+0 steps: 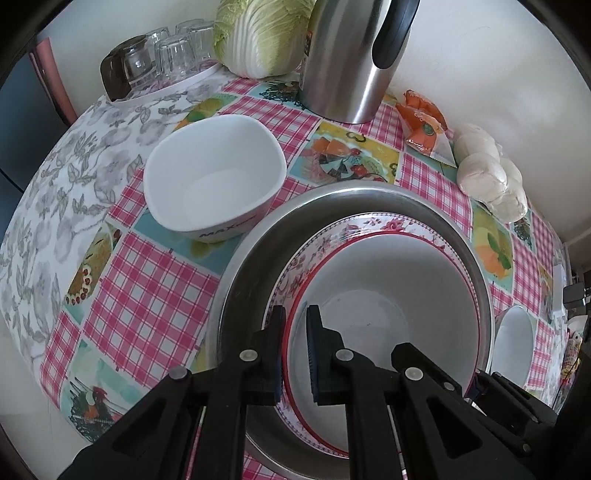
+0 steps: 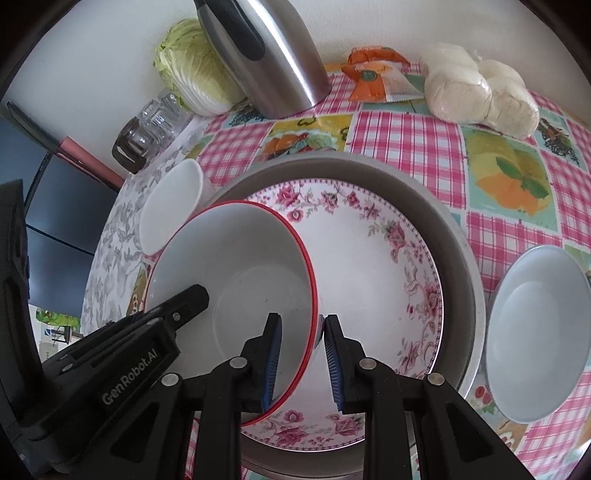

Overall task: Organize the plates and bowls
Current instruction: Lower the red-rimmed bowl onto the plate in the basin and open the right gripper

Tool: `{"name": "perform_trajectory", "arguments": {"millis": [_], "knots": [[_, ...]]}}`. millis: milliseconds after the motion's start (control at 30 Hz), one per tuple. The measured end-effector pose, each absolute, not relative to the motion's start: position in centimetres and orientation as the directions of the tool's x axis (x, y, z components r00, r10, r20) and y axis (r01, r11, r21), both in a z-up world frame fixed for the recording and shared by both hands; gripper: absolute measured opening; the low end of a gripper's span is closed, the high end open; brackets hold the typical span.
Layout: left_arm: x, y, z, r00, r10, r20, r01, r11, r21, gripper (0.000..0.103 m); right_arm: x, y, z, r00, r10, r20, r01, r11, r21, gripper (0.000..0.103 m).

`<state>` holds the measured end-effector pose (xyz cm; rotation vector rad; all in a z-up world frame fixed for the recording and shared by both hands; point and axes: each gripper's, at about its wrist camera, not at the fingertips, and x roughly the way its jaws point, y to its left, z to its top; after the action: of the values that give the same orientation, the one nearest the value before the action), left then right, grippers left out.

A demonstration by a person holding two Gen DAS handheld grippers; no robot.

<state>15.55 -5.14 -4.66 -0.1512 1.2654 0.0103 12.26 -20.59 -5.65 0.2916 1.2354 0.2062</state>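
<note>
A white bowl with a red rim [image 1: 388,314] [image 2: 236,273] sits over a pink floral plate [image 2: 376,266] [image 1: 332,236] that lies inside a large steel basin [image 1: 255,258] [image 2: 458,251]. My left gripper [image 1: 295,350] straddles the bowl's left rim, one finger outside, one inside, closed on it. My right gripper [image 2: 301,362] straddles the bowl's right rim the same way and grips it. The left gripper's body shows in the right wrist view [image 2: 147,332]. A square white bowl [image 1: 214,173] [image 2: 171,206] stands left of the basin. A pale blue-white bowl [image 2: 535,332] [image 1: 513,347] stands to its right.
A steel kettle [image 1: 354,55] [image 2: 266,51], a cabbage [image 1: 258,33], upturned glasses on a tray [image 1: 162,59], an orange packet [image 1: 421,118] and bagged white buns [image 1: 487,170] line the wall at the back. The table [image 1: 147,280] has a pink checked cloth.
</note>
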Motion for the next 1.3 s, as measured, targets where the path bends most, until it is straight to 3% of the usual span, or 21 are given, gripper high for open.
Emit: {"name": "perform_trajectory", "arguments": {"millis": [500, 1300], "knots": [[15.7, -5.7, -4.8, 0.312, -0.038, -0.949, -0.097, 0.993, -0.072, 0.015, 12.0, -20.9, -5.5, 0.317, 0.307, -0.897, -0.019, 0.948, 0.318, 0.026], [15.4, -5.9, -3.9, 0.333, -0.008, -0.943, -0.108, 0.993, -0.047, 0.016, 11.8, -22.4, -3.4, 0.377, 0.302, -0.876, -0.020, 0.948, 0.318, 0.028]]}}
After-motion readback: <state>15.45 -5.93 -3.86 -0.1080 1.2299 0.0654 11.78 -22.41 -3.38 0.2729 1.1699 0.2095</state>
